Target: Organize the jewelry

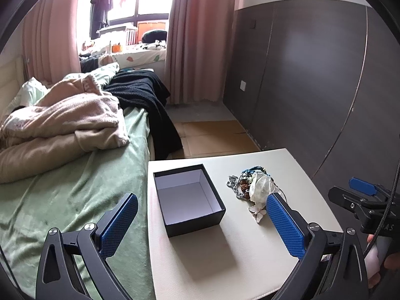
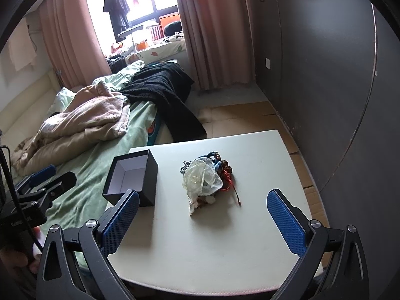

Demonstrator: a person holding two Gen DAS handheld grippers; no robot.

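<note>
A black box (image 1: 188, 198) with a white inside stands open and empty on the left part of a small white table (image 1: 250, 245). To its right lies a pile of jewelry (image 1: 252, 187): bead bracelets, a silvery chain and a sheer white fabric flower. My left gripper (image 1: 202, 225) is open above the table's near edge, its jaws either side of the box. In the right wrist view the box (image 2: 131, 181) sits left and the pile (image 2: 206, 181) in the middle. My right gripper (image 2: 202, 222) is open and empty, just short of the pile.
A bed (image 1: 75, 187) with a green sheet, a beige blanket (image 1: 62, 122) and a black garment (image 1: 150, 100) lies left of the table. A dark wardrobe wall (image 1: 325, 75) stands on the right. Pink curtains (image 1: 197, 37) and a window are at the back.
</note>
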